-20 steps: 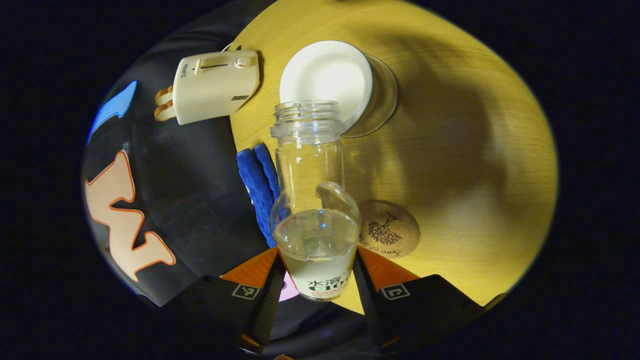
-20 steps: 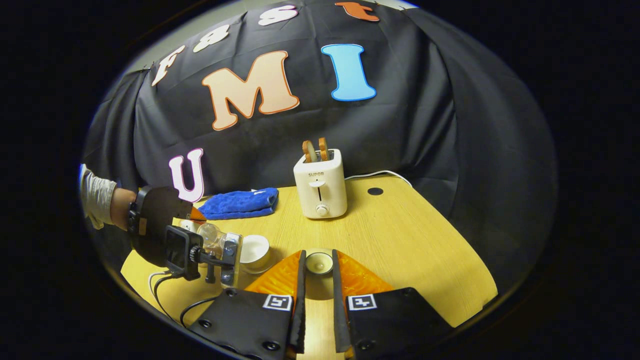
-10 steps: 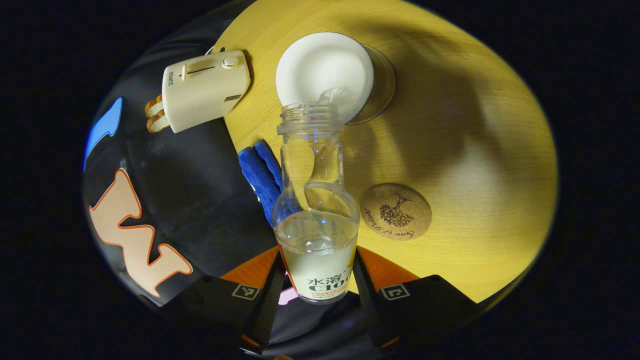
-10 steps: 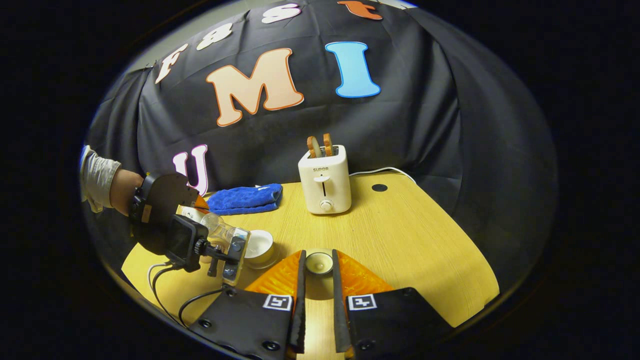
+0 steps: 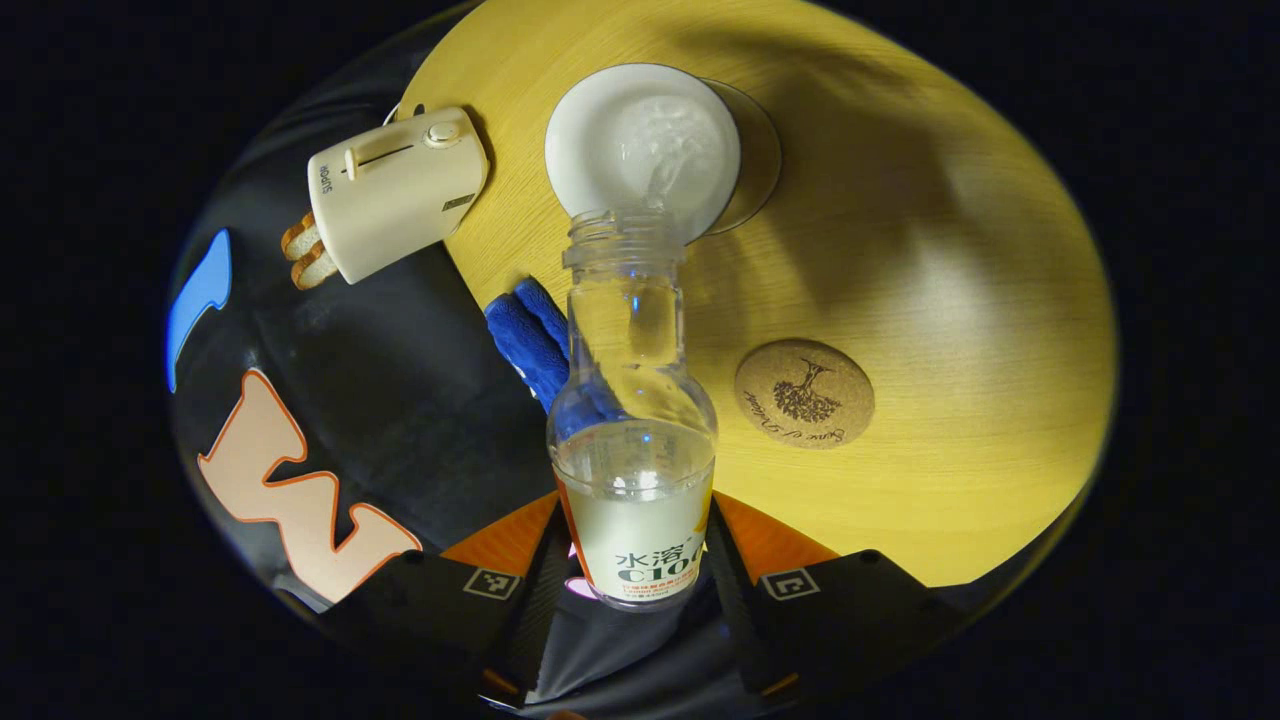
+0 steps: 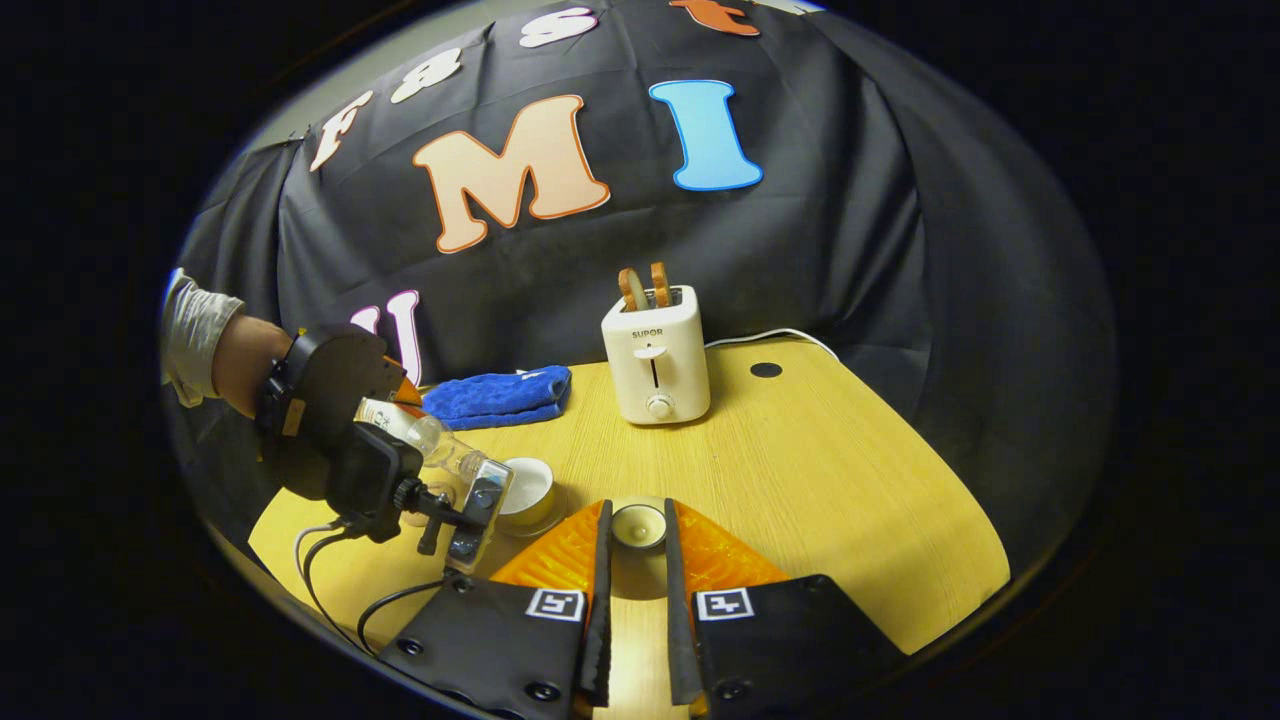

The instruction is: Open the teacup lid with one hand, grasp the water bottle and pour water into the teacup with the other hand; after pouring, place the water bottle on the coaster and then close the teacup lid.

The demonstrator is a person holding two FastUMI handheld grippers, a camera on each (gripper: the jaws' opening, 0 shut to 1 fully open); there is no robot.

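Observation:
My left gripper (image 5: 635,508) is shut on a clear water bottle (image 5: 632,400), tipped mouth-down over the white teacup (image 5: 640,145). Water runs from the bottle's mouth into the cup, which stands on a glass saucer (image 5: 758,165). A round cork coaster (image 5: 805,393) lies bare on the table to the right of the bottle. My right gripper (image 6: 636,510) is shut on the small white teacup lid (image 6: 638,525), held above the table's near side. From there the teacup (image 6: 527,490) sits to the left, with the bottle (image 6: 430,438) slanted over it in the other gripper (image 6: 350,450).
A cream toaster (image 6: 655,360) with two bread slices stands at the back of the yellow table (image 6: 820,480). A folded blue cloth (image 6: 497,397) lies left of it. A person's sleeve and hand (image 6: 215,350) come in from the left. Cables (image 6: 330,575) trail near the front-left edge.
The left gripper has tipped the bottle steeper and brought its mouth over the cup; water now streams in. The right gripper holds still with the lid.

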